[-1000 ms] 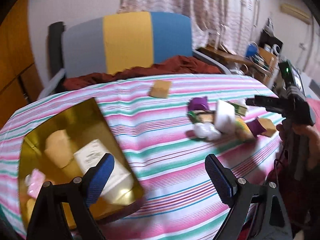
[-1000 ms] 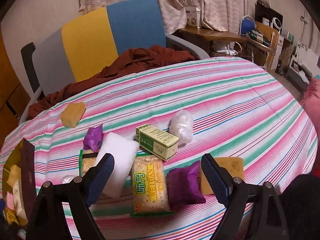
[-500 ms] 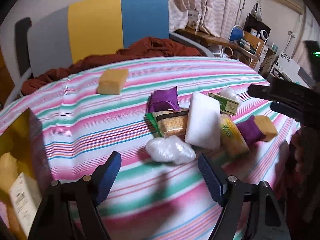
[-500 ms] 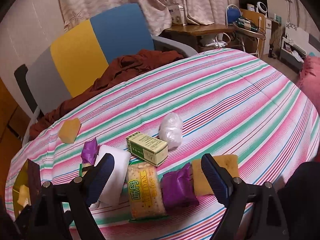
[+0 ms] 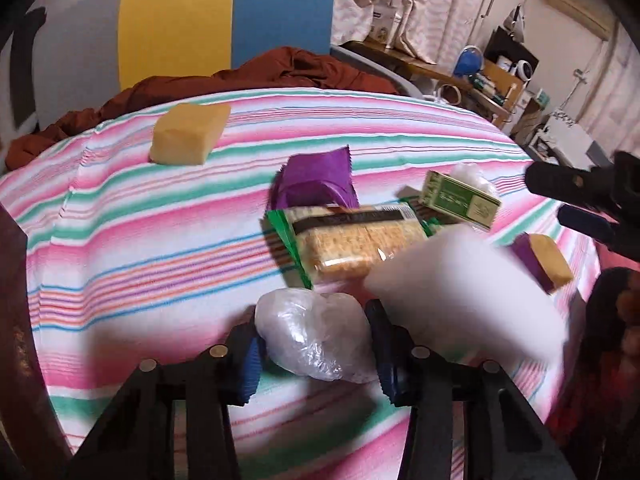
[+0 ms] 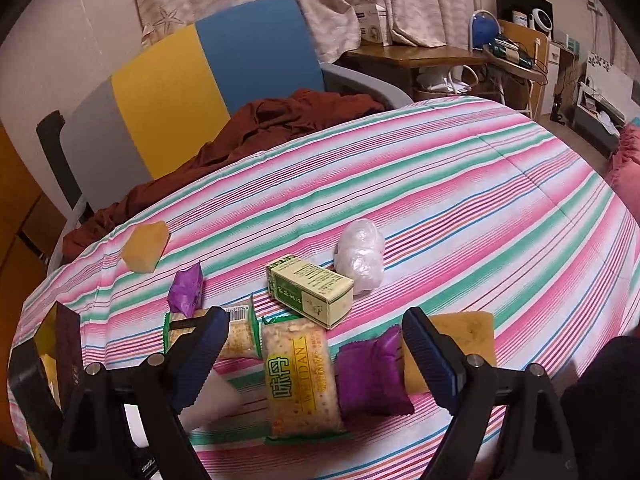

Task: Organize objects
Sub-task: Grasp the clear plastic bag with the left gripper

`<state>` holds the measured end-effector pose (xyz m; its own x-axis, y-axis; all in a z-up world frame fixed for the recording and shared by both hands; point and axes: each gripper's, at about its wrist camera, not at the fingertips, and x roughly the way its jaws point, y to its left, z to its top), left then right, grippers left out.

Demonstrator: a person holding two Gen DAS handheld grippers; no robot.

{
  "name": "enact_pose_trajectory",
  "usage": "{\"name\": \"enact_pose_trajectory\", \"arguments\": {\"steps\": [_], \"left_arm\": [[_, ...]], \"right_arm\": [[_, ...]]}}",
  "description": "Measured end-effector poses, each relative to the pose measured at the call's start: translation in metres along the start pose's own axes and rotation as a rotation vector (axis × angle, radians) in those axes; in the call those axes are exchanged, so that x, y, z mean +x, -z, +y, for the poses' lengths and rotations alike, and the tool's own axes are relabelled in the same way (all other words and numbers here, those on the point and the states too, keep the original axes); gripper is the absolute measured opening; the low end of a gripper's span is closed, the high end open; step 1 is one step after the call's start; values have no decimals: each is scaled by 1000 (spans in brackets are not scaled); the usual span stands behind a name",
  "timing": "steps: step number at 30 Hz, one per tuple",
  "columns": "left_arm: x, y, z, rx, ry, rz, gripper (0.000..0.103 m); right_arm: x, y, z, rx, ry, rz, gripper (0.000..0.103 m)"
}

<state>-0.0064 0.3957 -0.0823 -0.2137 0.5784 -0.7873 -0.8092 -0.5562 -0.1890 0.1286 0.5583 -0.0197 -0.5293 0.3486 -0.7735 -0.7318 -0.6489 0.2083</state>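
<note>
Tablecloth [image 6: 460, 184]: pink, green and white stripes, spread right across the table, everything sitting on top of it.
Chair [image 6: 208, 76]: grey, yellow and blue back panels, parked at the far edge, a rust-brown cloth [image 6: 280, 120] heaped on the seat.
White block [image 5: 468, 300]: blurred in the left wrist view, lying just right of the left tongs, overlapping the end of a cracker pack [image 5: 352, 244].
Yellow cracker pack [image 6: 300, 376]: lying lengthwise between the right tongs' two fingers, label up.
Green carton [image 6: 312, 290]: on its side, just beyond the yellow pack, near end resting over it.
Purple sachet [image 6: 372, 376]: right beside the yellow pack, edge against a yellow sponge [image 6: 464, 340].
Far sponge [image 5: 188, 134]: alone near the chair side, well apart from the cluster.
Second purple sachet [image 5: 316, 182]: puffed up, touching the far side of the green-trimmed cracker pack.
Far plastic bundle [image 6: 360, 256]: crinkled clear wrap, just beside the green carton.
Near plastic bundle [image 5: 316, 340]: on the cloth at the near edge of the cluster, right between the left fingers.
Left tongs [image 5: 316, 354]: jaws have just been closing, and both blue pads are now pressed against that near bundle's sides.
Right tongs [image 6: 316, 354]: jaws wide apart, hovering over the packs, gripping nothing.
</note>
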Motion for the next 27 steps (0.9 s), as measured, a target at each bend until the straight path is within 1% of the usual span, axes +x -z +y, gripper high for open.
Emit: {"name": "enact_pose_trajectory", "arguments": {"steps": [2,6,10,13,17,20,23,27], "left_arm": [[-5,7,2,1,3,-6,46],[-15,18,5,-8,-1,-13,46],[-26,31,6,13,-19,-32,46],[-33,42,7,18,-24,-39,47],[-44,56,6,32,-27,-48,46],[-53,69,7,36,-29,-57,44],[-59,80,6,47,-30,-72,44],[-58,81,6,53,-29,-89,44]], "right_arm": [[1,1,4,-18,-11,6,90],[3,3,10,-49,-2,17,90],[7,5,13,-63,-7,38,90],[9,7,18,-83,-28,48,90],[9,12,32,-136,-110,71,90],[11,16,42,-195,-89,82,90],[14,19,47,-217,-85,94,90],[16,21,51,-216,-91,107,89]]}}
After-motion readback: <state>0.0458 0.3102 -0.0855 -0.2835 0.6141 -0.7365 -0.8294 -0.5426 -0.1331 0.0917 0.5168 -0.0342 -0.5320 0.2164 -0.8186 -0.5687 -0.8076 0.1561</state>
